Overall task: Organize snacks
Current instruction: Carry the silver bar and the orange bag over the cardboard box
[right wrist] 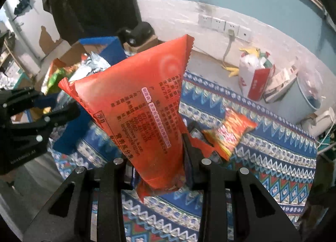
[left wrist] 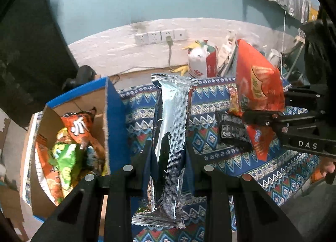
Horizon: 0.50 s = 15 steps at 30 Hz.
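Note:
My left gripper (left wrist: pixel 168 164) is shut on a long silver foil snack packet (left wrist: pixel 171 126), which stands upright between its fingers above the patterned cloth (left wrist: pixel 210 103). To its left is an open cardboard box with blue sides (left wrist: pixel 114 120) holding several orange and green snack bags (left wrist: pixel 69 149). My right gripper (right wrist: pixel 159 162) is shut on the lower end of a big orange-red snack bag (right wrist: pixel 142 99), lifted off the cloth. From the left wrist view, that bag (left wrist: pixel 258 86) and the right gripper (left wrist: pixel 245 124) are at the right. A small orange snack pack (right wrist: pixel 229 134) lies on the cloth beyond the right fingers.
Wall sockets (left wrist: pixel 159 36) with a plugged cable sit on the white wall behind. A white and red paper bag (right wrist: pixel 254 76) and a pale bucket (right wrist: pixel 302 97) stand past the cloth's far edge. Dark clothing (right wrist: pixel 88 0) hangs at the back left. A hand (left wrist: pixel 327 167) shows at the right.

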### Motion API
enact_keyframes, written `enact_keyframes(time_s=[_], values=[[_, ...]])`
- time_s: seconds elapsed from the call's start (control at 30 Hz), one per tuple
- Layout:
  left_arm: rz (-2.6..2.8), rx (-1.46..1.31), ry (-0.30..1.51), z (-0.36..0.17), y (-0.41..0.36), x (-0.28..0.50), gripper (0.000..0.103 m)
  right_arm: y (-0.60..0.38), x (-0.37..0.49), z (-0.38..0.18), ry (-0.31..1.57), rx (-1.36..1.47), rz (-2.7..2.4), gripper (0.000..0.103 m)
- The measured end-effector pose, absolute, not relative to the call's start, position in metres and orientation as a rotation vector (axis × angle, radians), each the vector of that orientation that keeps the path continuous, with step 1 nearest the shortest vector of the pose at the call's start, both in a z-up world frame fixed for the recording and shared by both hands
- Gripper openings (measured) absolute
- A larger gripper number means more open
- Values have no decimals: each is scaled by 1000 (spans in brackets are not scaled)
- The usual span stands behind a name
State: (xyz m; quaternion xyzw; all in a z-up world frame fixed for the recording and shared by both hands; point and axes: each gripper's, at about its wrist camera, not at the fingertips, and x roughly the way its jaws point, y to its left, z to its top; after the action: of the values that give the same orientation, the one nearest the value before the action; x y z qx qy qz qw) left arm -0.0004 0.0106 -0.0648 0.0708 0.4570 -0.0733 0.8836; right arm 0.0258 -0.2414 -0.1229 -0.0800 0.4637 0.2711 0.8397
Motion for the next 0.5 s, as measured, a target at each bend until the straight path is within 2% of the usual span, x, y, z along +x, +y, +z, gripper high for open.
enact_keyframes(time_s=[0.5], values=[[-73, 18, 907, -45, 76, -5, 29, -170, 54, -95, 946, -52, 663, 32]])
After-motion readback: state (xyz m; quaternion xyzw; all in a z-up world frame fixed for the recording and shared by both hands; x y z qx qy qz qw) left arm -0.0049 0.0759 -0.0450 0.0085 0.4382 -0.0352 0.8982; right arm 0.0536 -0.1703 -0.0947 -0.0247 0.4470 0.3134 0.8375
